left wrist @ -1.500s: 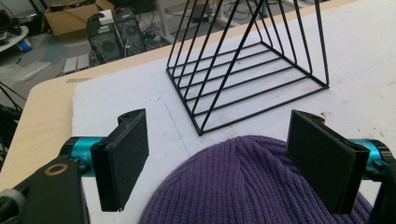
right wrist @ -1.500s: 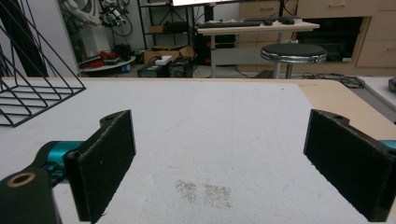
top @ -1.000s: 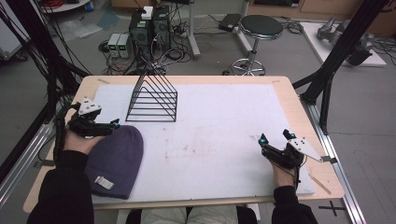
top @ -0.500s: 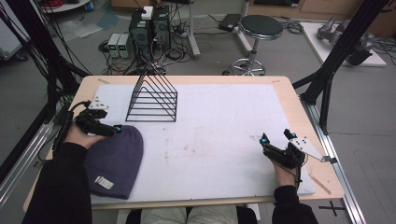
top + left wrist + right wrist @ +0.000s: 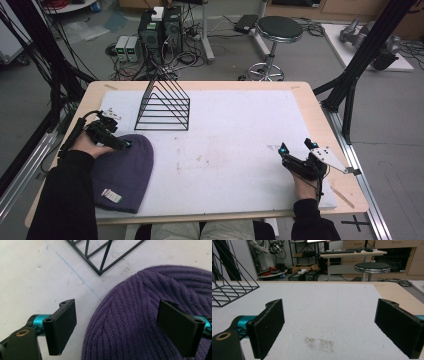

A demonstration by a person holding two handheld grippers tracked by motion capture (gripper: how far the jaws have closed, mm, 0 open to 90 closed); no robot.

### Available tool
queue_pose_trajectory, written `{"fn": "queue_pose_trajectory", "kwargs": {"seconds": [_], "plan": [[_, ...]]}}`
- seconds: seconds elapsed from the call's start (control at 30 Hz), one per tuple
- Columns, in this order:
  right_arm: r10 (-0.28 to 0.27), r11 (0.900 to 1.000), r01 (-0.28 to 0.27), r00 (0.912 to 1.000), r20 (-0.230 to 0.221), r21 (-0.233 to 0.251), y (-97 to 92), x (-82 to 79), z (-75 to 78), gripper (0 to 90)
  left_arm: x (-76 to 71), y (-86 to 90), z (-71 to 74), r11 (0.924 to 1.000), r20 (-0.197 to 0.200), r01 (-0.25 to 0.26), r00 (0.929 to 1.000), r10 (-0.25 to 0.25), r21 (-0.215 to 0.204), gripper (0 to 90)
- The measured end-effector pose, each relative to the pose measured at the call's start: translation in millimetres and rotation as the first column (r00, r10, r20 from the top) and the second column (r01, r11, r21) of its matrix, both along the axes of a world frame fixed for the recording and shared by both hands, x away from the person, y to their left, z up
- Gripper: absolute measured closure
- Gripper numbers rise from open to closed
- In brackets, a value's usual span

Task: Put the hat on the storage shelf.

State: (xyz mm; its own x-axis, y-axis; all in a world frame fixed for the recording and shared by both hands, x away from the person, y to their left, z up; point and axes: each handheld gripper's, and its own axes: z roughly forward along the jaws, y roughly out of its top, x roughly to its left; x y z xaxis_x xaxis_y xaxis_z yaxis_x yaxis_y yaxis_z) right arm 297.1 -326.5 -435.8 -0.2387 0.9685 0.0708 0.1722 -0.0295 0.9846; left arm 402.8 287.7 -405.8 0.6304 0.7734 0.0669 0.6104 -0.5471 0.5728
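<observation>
At table's left edge, my left gripper (image 5: 125,145), jaws just widened, straddles the purple beanie (image 5: 140,315) ungrasped; my right gripper (image 5: 296,150) rests open. Grasp and transfer remain, I judge.

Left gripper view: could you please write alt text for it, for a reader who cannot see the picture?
The open left gripper hangs over the rounded top of a purple knitted beanie lying on a white table cover, its two black jaws wide apart with nothing pressed between them. The corner of a black wire rack shows at the top.
</observation>
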Motion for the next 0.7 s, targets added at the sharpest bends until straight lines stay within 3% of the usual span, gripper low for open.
{"fn": "queue_pose_trajectory", "kwargs": {"seconds": [0.1,0.33,0.43,0.47,0.57,0.7], "plan": [[0.003,1.0000,-0.003,1.0000,-0.002,-0.002,0.4,0.1,-0.1,8.2,4.1,2.1,-4.0,0.9995,-0.026,-0.004,0.9996,0.005,0.030,16.7],[0.005,0.9999,-0.005,1.0000,-0.001,-0.013,0.9,1.3,-0.6,8.2,9.3,1.4,-12.9,0.9998,-0.096,-0.002,0.9954,0.004,0.020,17.2],[0.004,0.9999,-0.004,1.0000,-0.002,-0.013,1.3,0.9,-0.5,8.3,10.4,2.1,-14.3,0.9999,-0.106,-0.011,0.9943,0.012,0.008,18.0],[0.004,0.9998,-0.004,1.0000,-0.001,-0.020,1.7,1.0,-0.5,8.3,11.2,3.2,-15.1,0.9999,-0.129,-0.008,0.9916,0.006,-0.011,19.5],[0.008,0.9996,-0.008,1.0000,-0.003,-0.029,2.9,1.4,-0.8,8.3,12.9,4.9,-16.8,0.9990,-0.151,-0.004,0.9886,-0.002,-0.044,27.0],[0.014,0.9994,-0.014,0.9999,-0.001,-0.033,4.8,1.5,-0.7,8.3,14.0,8.1,-18.0,0.9976,-0.156,-0.009,0.9878,-0.002,-0.068,28.1]]}}
